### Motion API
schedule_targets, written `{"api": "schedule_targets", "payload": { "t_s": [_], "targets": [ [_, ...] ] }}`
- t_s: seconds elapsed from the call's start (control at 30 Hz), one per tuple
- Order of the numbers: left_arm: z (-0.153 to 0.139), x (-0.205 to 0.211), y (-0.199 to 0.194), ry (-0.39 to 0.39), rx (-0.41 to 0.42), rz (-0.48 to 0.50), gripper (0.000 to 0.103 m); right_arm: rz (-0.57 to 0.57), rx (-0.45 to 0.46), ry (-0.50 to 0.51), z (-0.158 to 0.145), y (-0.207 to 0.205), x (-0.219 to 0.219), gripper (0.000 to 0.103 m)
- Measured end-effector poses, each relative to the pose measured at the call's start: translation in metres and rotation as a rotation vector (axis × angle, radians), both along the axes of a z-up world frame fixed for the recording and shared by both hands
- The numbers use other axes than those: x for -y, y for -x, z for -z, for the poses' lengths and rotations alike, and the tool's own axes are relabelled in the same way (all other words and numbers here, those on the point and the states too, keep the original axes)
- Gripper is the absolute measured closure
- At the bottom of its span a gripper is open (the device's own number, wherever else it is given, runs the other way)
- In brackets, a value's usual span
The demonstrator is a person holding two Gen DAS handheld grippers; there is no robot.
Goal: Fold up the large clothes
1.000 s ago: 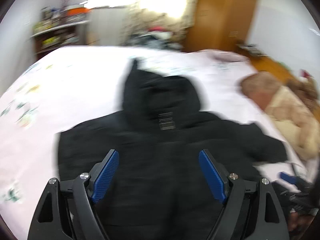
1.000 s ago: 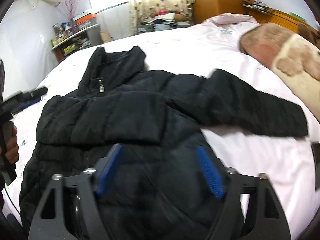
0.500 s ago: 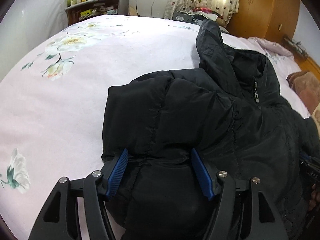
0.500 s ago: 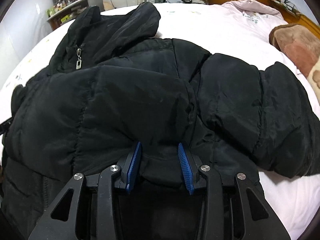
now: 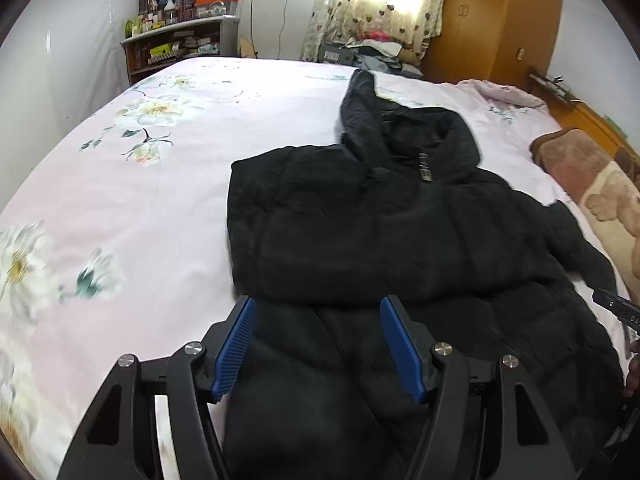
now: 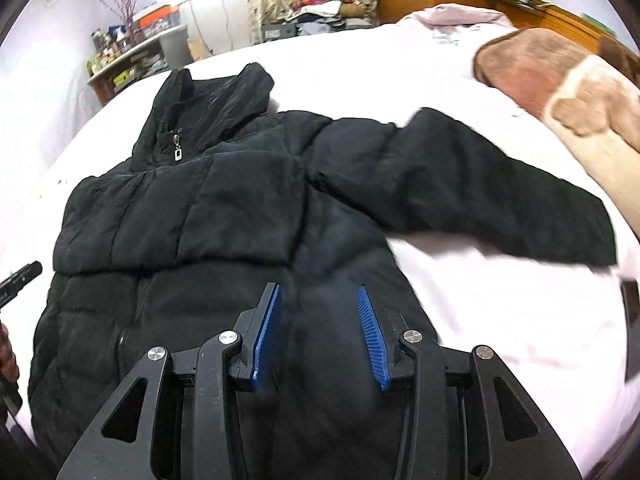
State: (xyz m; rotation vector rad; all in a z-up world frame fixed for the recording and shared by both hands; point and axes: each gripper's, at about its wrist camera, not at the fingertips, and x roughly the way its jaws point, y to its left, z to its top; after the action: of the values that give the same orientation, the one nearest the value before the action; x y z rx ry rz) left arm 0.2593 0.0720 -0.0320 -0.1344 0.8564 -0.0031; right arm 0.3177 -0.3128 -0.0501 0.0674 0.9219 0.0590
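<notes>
A black puffer jacket lies flat on the pink floral bed, its collar pointing away from me. Its left sleeve is folded across the chest. Its right sleeve lies stretched out to the right on the sheet. My left gripper is open and empty, above the jacket's lower left part. My right gripper is open and empty, above the jacket's lower middle. The zipper pull shows at the collar.
A brown and cream blanket lies on the bed's right side. A shelf with clutter stands beyond the far left corner of the bed, a wooden wardrobe at the back right. Bare sheet lies left of the jacket.
Both grippers have let go of the folded left sleeve, opened wider and pulled back from the jacket. The sleeve stays folded on the chest.
</notes>
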Motion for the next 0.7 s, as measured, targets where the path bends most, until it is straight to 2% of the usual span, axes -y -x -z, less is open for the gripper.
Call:
{"api": "schedule_targets", "payload": {
  "t_s": [0.1, 0.23, 0.37, 0.53, 0.7],
  "targets": [
    [-0.014, 0.015, 0.028, 0.002, 0.016, 0.022, 0.036, 0.036, 0.011, -0.012, -0.012, 0.025, 0.016, 0.062],
    [-0.027, 0.036, 0.054, 0.003, 0.022, 0.063, 0.036, 0.067, 0.024, -0.038, -0.025, 0.058, 0.029, 0.055],
    [-0.03, 0.055, 0.07, -0.017, 0.016, 0.096, 0.035, 0.094, 0.042, -0.051, -0.034, 0.072, 0.042, 0.048],
    [-0.029, 0.061, 0.069, -0.023, 0.007, 0.098, 0.034, 0.139, 0.042, -0.088, -0.035, 0.076, 0.066, 0.046],
    [-0.019, 0.056, 0.055, -0.04, 0.0, 0.064, 0.034, 0.209, 0.015, -0.132, -0.02, 0.063, 0.104, 0.046]
  ]
}}
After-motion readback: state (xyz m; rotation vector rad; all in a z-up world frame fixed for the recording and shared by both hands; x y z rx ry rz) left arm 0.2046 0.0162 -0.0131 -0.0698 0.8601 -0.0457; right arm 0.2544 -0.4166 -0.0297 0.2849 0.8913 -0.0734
